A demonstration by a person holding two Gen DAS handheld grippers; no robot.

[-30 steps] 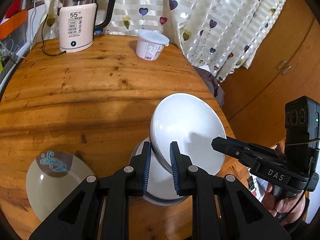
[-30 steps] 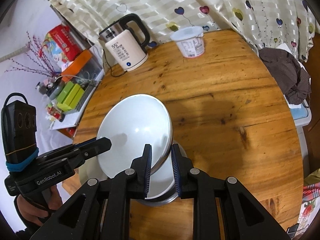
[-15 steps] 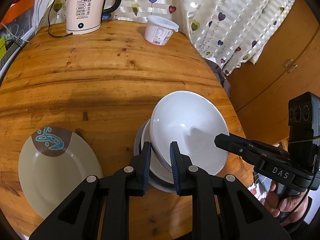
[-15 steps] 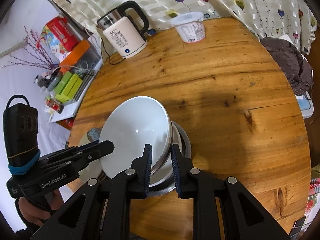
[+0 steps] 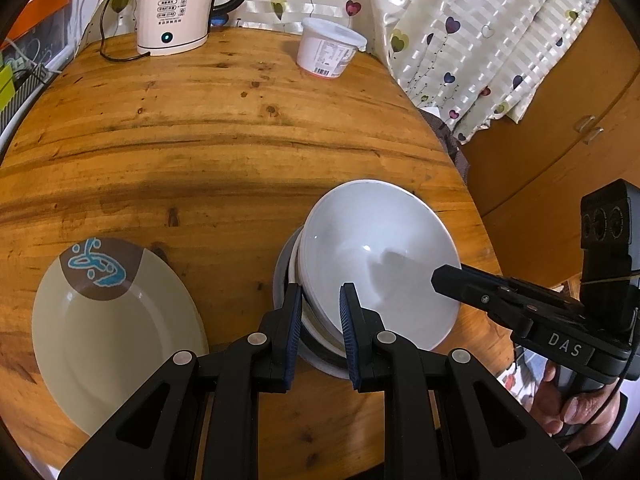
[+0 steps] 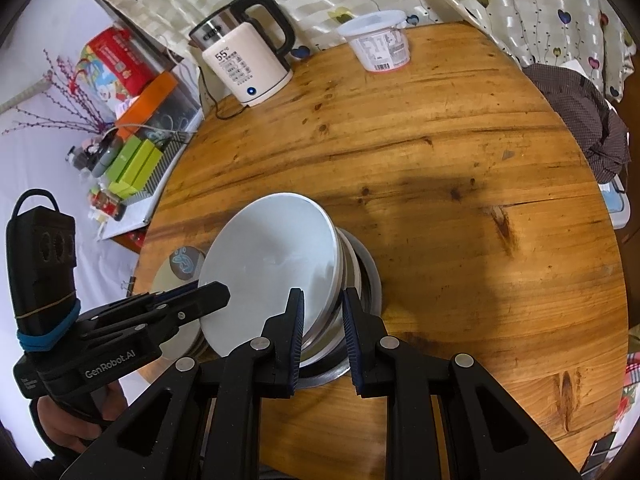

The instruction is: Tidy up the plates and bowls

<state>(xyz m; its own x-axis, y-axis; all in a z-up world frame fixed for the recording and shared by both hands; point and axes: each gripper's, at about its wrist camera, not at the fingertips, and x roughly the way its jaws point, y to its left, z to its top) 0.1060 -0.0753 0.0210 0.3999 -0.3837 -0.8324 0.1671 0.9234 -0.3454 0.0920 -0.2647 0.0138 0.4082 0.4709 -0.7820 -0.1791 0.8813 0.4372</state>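
Both my jaws pinch the white bowl's rim, seating it in the stack; next, I judge, release evenly.

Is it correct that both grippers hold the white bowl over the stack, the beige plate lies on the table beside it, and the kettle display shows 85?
Not quite. The kettle display shows 55, not 85; the left wrist view shows it clearly. The rest holds: left gripper and right gripper both clamp the white bowl over the stack, and the beige plate lies beside it on the table.
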